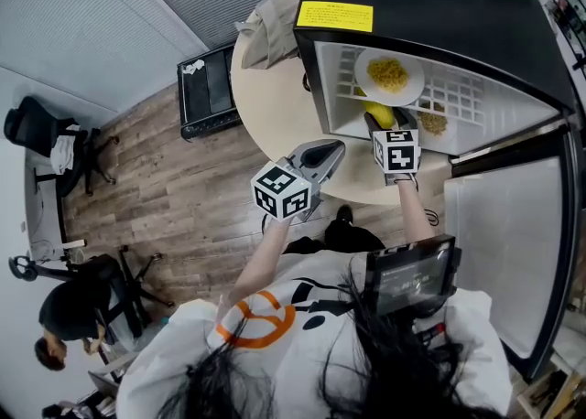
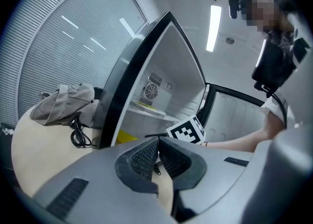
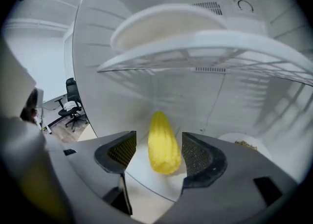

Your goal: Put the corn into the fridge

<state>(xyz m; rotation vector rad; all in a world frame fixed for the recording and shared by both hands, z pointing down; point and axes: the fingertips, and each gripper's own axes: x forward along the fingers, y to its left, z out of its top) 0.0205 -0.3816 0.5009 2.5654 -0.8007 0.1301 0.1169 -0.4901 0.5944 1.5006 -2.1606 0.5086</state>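
Two claws in view. The right claw (image 3: 159,145) is inside the open fridge (image 1: 439,5), its jaws spread wide and gripping nothing. The corn (image 3: 162,140) lies lengthwise between those jaws on the white fridge floor, tip pointing away from the claw, with a narrow gap visible at each pad. A wire shelf (image 3: 220,47) runs directly above this claw and carries a plate (image 1: 389,74) of yellow kernels. A second plate (image 3: 244,142) sits on the fridge floor just right of the claw. The left claw (image 2: 158,144) is outside the fridge, to the left of the right claw and over the round surface (image 1: 275,106). Its jaws are closed, the pads meeting at the tips with nothing between them. A bag (image 2: 61,103) lies on the surface, ahead and left of the left claw, beside the fridge wall.
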